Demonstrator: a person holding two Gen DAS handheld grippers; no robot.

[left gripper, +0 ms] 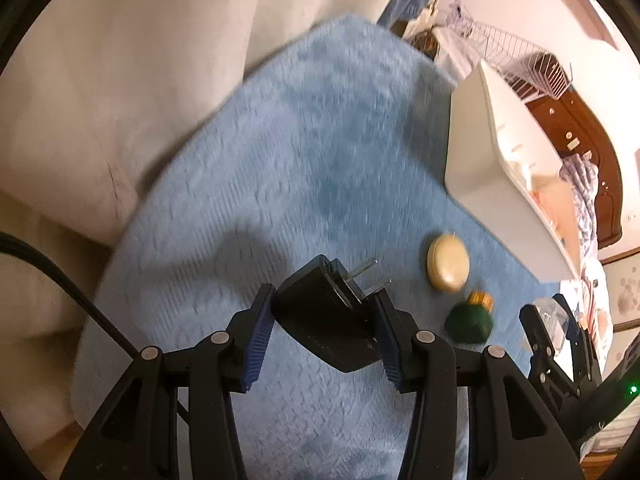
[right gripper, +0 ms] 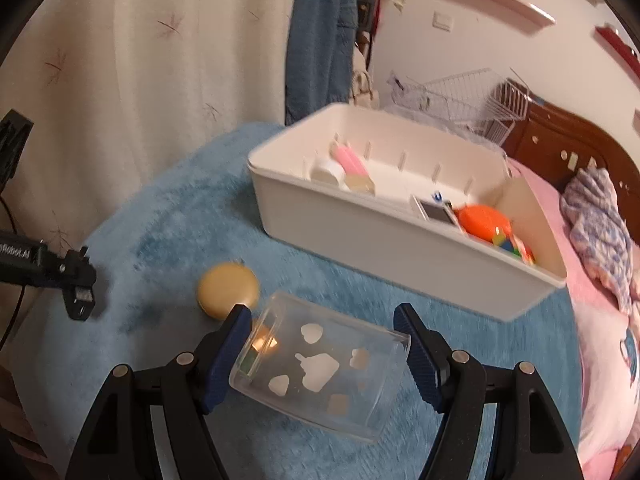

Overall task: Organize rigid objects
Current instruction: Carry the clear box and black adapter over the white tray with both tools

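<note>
Left wrist view. The left gripper (left gripper: 324, 316) sits at bottom centre of the frame with its jaws clamped on a black plug adapter (left gripper: 324, 320), prongs pointing to the upper right. The adapter appears lifted clear of the blue mat (left gripper: 280, 140). Two items lie loose on the mat at lower right: a tan round case (left gripper: 448, 262) and, just below it, a green bottle with a gold cap (left gripper: 470, 320). The white bin (left gripper: 476, 148) stands at the right edge of the frame, well apart from the adapter. The right gripper (left gripper: 554, 328) shows at the far lower right, holding a clear item.

Right wrist view. The right gripper (right gripper: 324, 356) occupies the bottom centre, jaws closed on a clear plastic container (right gripper: 320, 368) printed with pale shapes and held tilted. The white bin (right gripper: 384, 236) lies above it in mid-frame and already contains several items: a pink object, a white one, an orange one and some multicoloured pieces. The tan round case (right gripper: 228, 290) rests on the mat at centre left. The left gripper (right gripper: 80, 296) enters from the left edge.

Status. Judged partly complete: several items are binned, two are in hand but not yet over the bin, and at least two are still on the mat.
</note>
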